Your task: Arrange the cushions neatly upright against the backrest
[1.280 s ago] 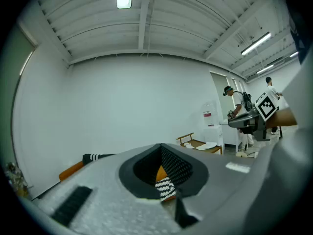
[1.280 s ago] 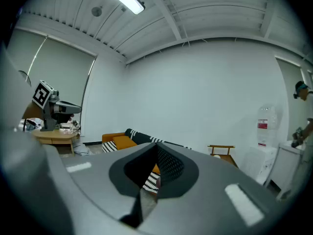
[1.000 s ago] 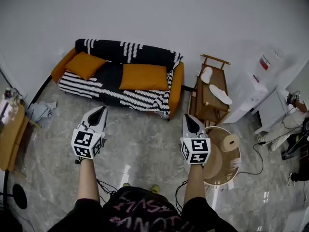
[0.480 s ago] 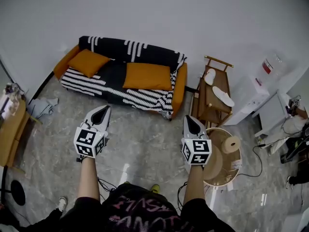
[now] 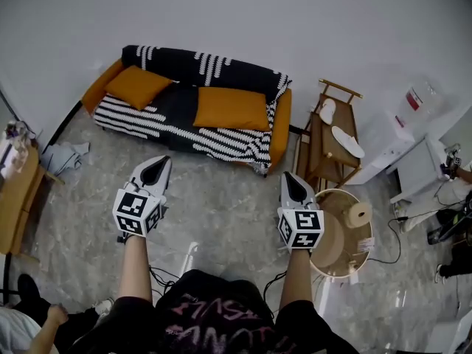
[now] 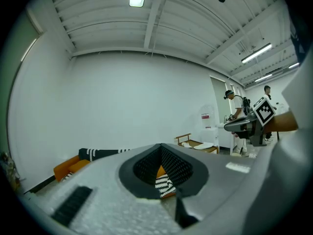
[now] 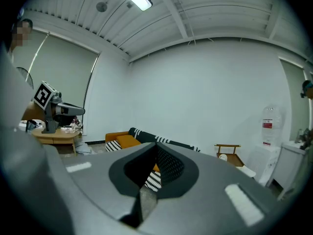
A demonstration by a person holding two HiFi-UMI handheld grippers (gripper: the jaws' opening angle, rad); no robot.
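Marble floor beneath you, sofa far against the wall. The left cushion and right cushion lie on its seat (both orange). Your left gripper and right gripper hover nearer, both closed and empty.

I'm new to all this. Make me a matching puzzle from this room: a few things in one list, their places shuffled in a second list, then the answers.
Things:
1 wide cushion
2 white slipper
3 paper roll
4 grey cloth

Places:
A on the floor beside the sofa
B on the wooden trolley
C lying on the sofa seat
D in the round tub

Pairs: 1-C, 2-B, 3-D, 4-A
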